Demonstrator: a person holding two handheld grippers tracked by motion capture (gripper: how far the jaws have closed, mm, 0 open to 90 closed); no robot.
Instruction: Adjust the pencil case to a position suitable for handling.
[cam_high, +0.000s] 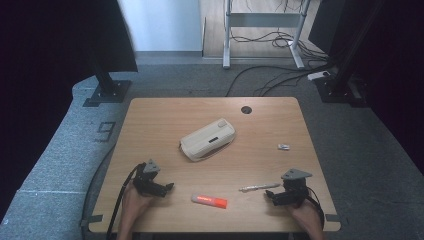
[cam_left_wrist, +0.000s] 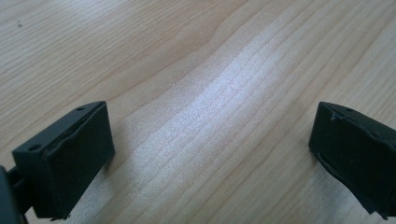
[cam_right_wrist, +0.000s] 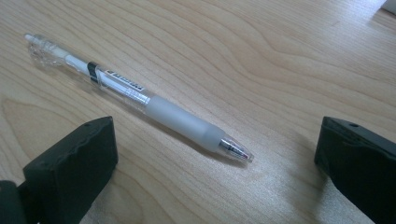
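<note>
A cream pencil case (cam_high: 207, 139) lies slanted in the middle of the wooden table (cam_high: 165, 120). Near the front edge lies an orange-and-white marker (cam_high: 209, 201), and to its right a clear pen (cam_high: 259, 187) (cam_right_wrist: 140, 95) with a frosted grip. My left gripper (cam_high: 166, 190) (cam_left_wrist: 212, 158) rests at the front left, open, with bare wood between its jaws. My right gripper (cam_high: 271, 197) (cam_right_wrist: 217, 170) sits at the front right, open, its jaws on either side of the pen's tip without touching it.
A small white eraser (cam_high: 283, 147) lies at the right of the table. A dark cable hole (cam_high: 246, 109) is near the far edge. Beyond the table are stand bases, cables on grey carpet and a desk frame.
</note>
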